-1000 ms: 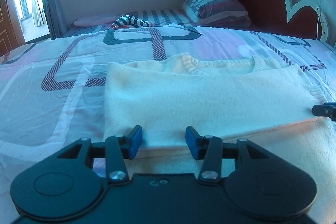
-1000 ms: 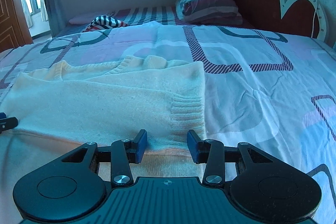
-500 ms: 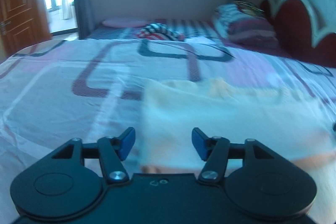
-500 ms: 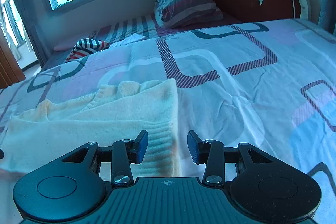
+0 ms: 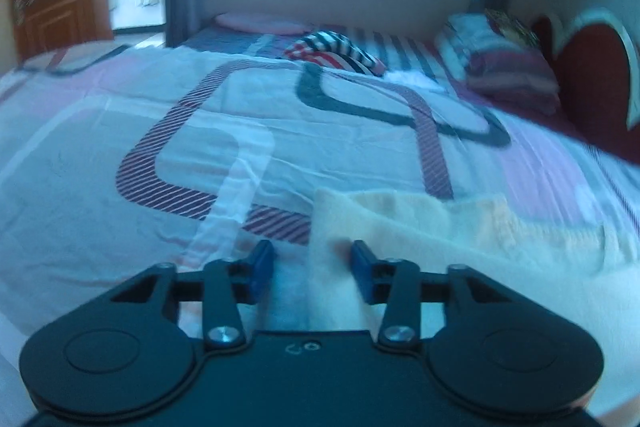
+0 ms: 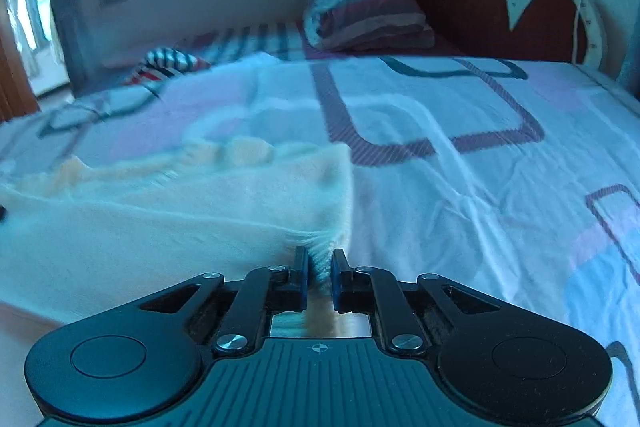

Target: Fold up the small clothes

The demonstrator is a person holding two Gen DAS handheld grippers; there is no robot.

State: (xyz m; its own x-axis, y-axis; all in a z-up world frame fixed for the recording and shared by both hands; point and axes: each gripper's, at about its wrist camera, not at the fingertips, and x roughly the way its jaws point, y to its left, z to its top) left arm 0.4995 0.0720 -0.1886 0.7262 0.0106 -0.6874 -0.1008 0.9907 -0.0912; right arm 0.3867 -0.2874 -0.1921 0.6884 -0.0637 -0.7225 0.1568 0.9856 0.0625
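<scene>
The cream sweater (image 6: pixel 180 211) lies on the bedspread (image 6: pixel 460 167). The right gripper (image 6: pixel 320 273) is closing, pinching its near right corner. The left gripper (image 5: pixel 312 267) is closing too – the sweater's near left edge sits between its jaws, unpinched.

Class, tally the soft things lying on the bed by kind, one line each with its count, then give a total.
Cream sweater: 1
Striped garment: 1
Folded striped bedding stack: 1
Pink pillow: 1
Total: 4
</scene>
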